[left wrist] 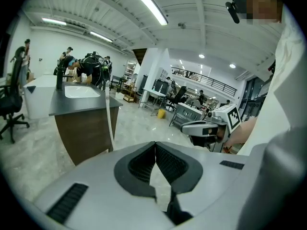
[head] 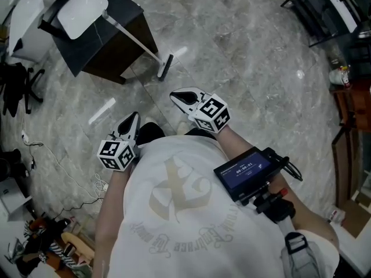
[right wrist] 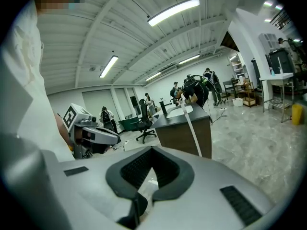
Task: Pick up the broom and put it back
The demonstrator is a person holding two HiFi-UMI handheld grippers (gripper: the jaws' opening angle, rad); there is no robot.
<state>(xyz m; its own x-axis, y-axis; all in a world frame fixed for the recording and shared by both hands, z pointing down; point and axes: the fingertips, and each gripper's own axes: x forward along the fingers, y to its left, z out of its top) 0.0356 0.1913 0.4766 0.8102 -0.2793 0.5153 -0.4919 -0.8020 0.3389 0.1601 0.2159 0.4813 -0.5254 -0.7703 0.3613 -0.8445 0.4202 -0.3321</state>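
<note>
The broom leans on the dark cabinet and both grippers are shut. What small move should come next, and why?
Probably move the right gripper toward the broom and open its jaws. Both it and the left gripper are shut on nothing, and the broom leans against the dark cabinet, head on the floor, clearly apart from both.

I'm working in bright, even light from the ceiling tube lights (left wrist: pixel 148 4). They throw white streaks of glare across the polished marble floor (head: pixel 249 57), and shadows stay soft. Both gripper views bow strongly towards dark, rounded corners. The head view is sharp.
</note>
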